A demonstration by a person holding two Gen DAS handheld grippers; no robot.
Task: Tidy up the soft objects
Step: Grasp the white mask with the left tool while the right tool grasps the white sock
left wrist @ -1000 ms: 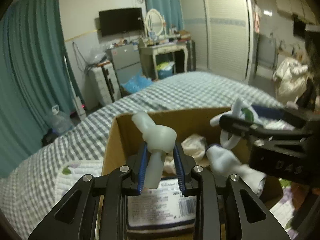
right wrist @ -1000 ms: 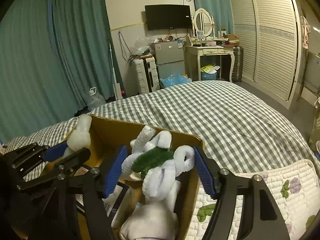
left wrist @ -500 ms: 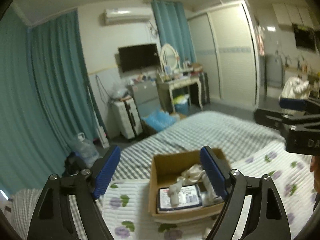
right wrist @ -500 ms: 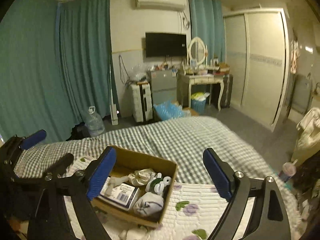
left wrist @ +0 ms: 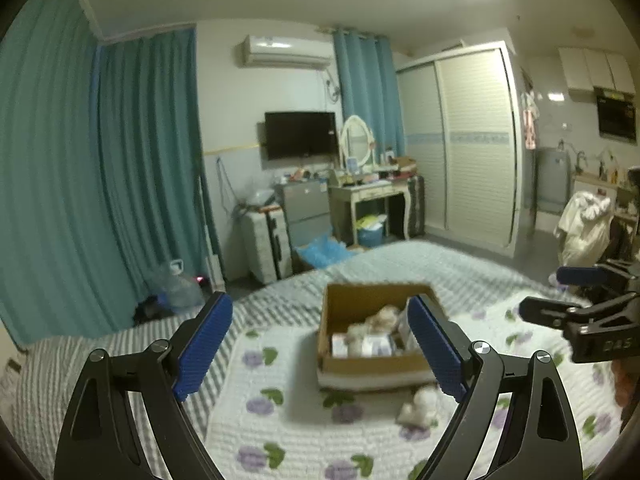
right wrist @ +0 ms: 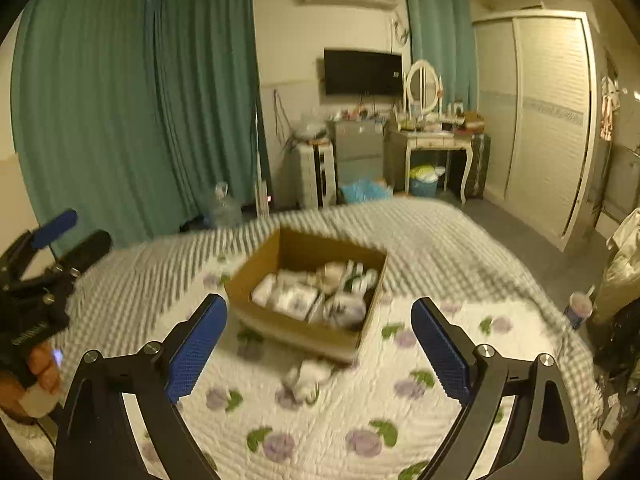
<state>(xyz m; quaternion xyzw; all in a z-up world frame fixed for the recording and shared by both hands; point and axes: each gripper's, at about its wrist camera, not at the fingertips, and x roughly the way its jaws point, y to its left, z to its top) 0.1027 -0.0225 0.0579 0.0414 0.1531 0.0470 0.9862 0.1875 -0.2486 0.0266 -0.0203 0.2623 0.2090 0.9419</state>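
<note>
A brown cardboard box (left wrist: 376, 364) (right wrist: 296, 330) sits on the bed and holds several pale soft objects and a labelled white packet. One small whitish soft object (left wrist: 418, 404) (right wrist: 310, 374) lies on the quilt just in front of the box. My left gripper (left wrist: 320, 348) is open and empty, held high and back from the box. My right gripper (right wrist: 320, 344) is also open and empty, likewise well back. Each gripper shows at the edge of the other's view: the right one (left wrist: 576, 292), the left one (right wrist: 60, 236).
The bed has a white quilt with purple flowers (right wrist: 360, 432) over a grey checked cover (right wrist: 440, 240). Teal curtains (left wrist: 120, 184), a suitcase, a dressing table (left wrist: 372, 196) and a wardrobe stand beyond. A cup (right wrist: 578, 308) stands right of the bed.
Both grippers let go of the soft objects they held over the box, opened wide, and pulled up and back. The box now looks small and far.
</note>
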